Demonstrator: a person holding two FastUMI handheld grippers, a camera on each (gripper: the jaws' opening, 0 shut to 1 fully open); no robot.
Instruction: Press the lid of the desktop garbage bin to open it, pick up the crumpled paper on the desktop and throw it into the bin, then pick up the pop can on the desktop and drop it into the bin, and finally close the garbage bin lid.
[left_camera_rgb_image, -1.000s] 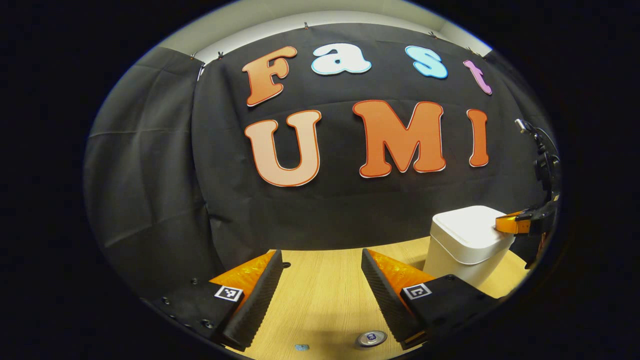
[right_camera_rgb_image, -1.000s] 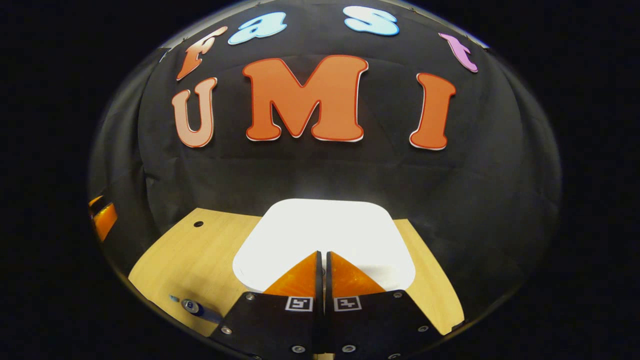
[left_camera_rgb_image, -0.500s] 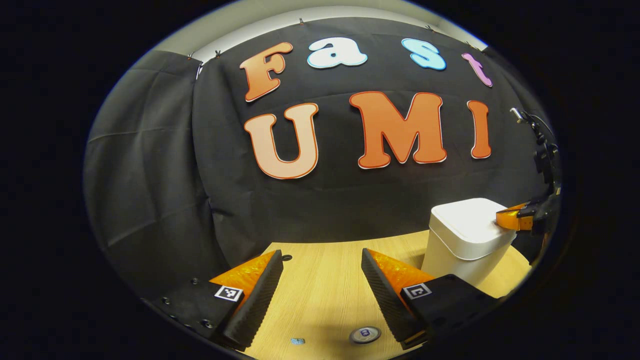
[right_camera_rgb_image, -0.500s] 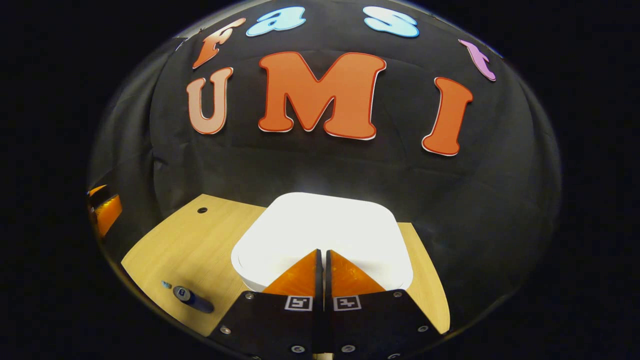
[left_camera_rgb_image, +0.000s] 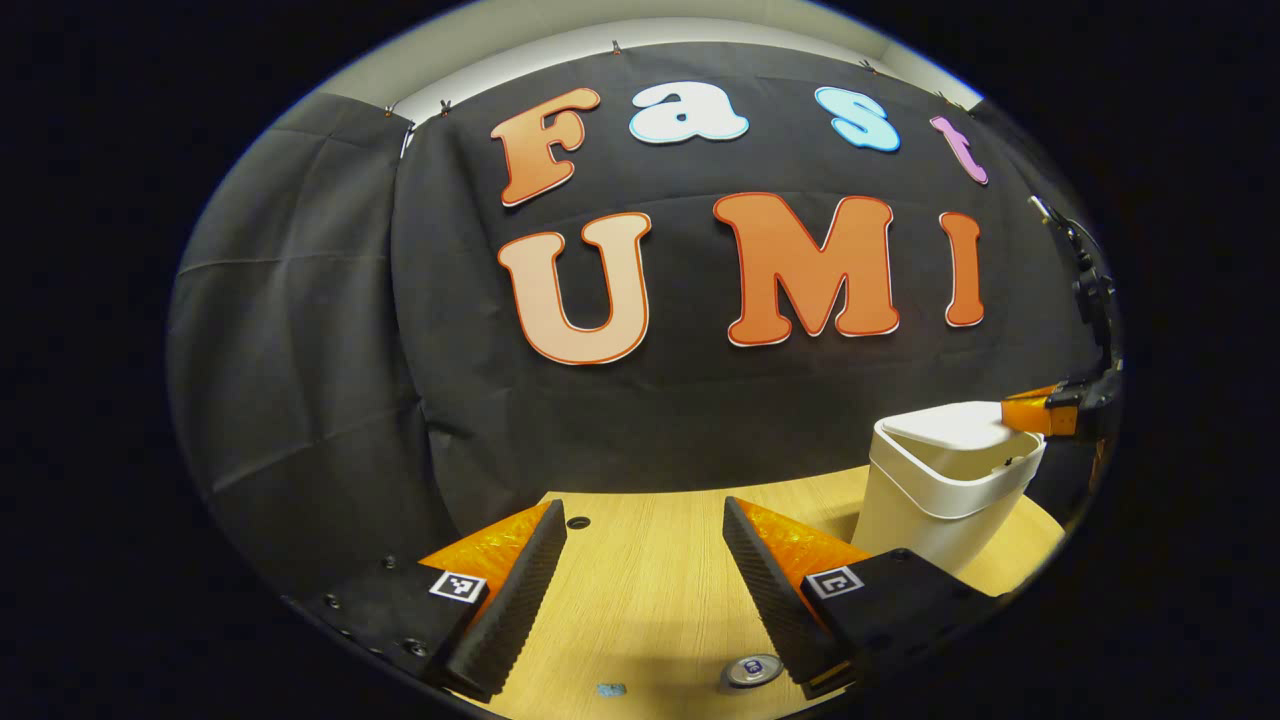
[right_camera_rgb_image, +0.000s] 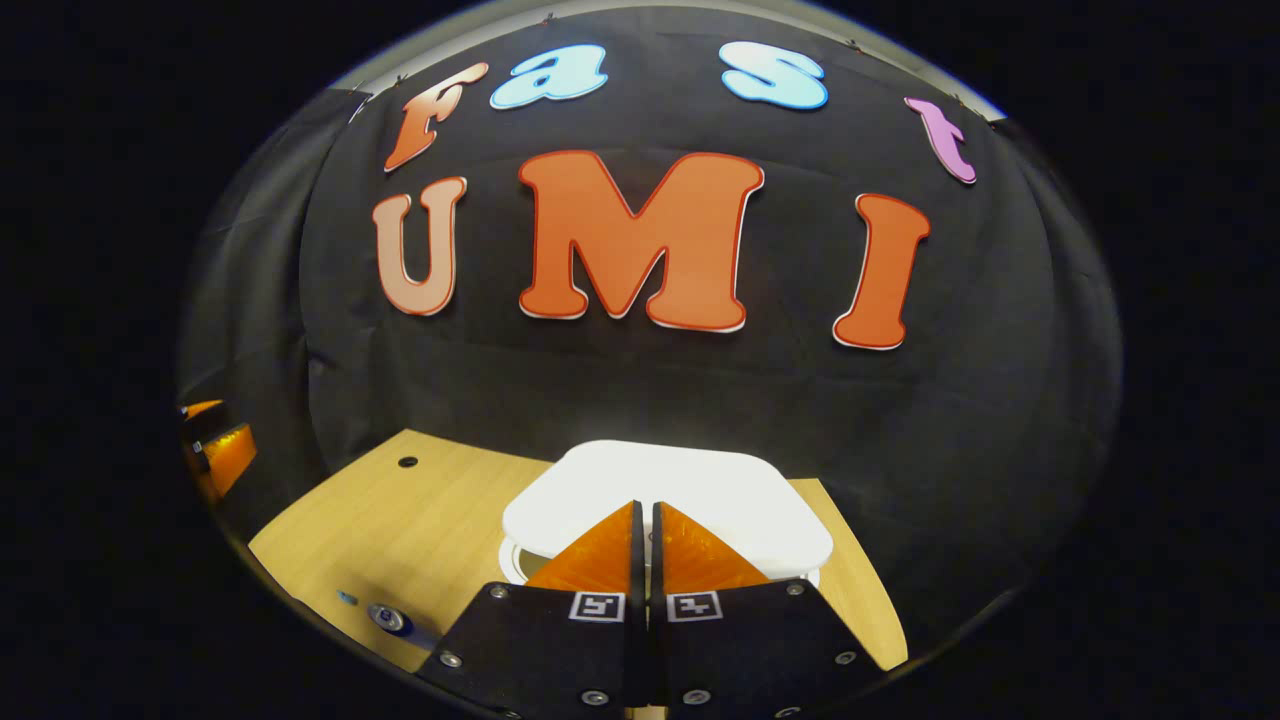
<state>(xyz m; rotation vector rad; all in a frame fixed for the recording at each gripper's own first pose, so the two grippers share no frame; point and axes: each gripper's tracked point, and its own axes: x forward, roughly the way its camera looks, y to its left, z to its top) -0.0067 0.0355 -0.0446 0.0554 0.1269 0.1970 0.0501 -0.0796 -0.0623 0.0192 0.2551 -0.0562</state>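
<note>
At the bottom of the left gripper view, the left tool (left_camera_rgb_image: 645, 570) hangs low over the wooden surface (left_camera_rgb_image: 640, 560) with its fingers spread wide and nothing between them; I judge it is parked here, ready for a pickup once the bin stands open. Just below its fingers the pop can (left_camera_rgb_image: 752, 670) stands upright, only its top showing beside one finger, and a small blue scrap (left_camera_rgb_image: 607, 689) lies a little to the left of the can. Whether that scrap is the crumpled paper I cannot tell. Further right, the white desktop garbage bin (left_camera_rgb_image: 940, 500) sits near the surface's far right edge. Its lid (left_camera_rgb_image: 950, 425) is tilted up off the rim, so a dark gap shows under it. The right tool (left_camera_rgb_image: 1008, 414) reaches in from the right edge with its tips at the lid's near edge, fitting a press on the lid to release it.

Across the right gripper view, the left tool (right_camera_rgb_image: 215, 450) shows at the far left, and the pop can (right_camera_rgb_image: 388, 619) lies low on the left, well apart from the bin. In the centre the right tool (right_camera_rgb_image: 645, 515) has its fingers pressed together, holding nothing, over the lid (right_camera_rgb_image: 700, 490). This view shows the closed tips clearly, while the left gripper view shows the lid's rise from the side.
</note>
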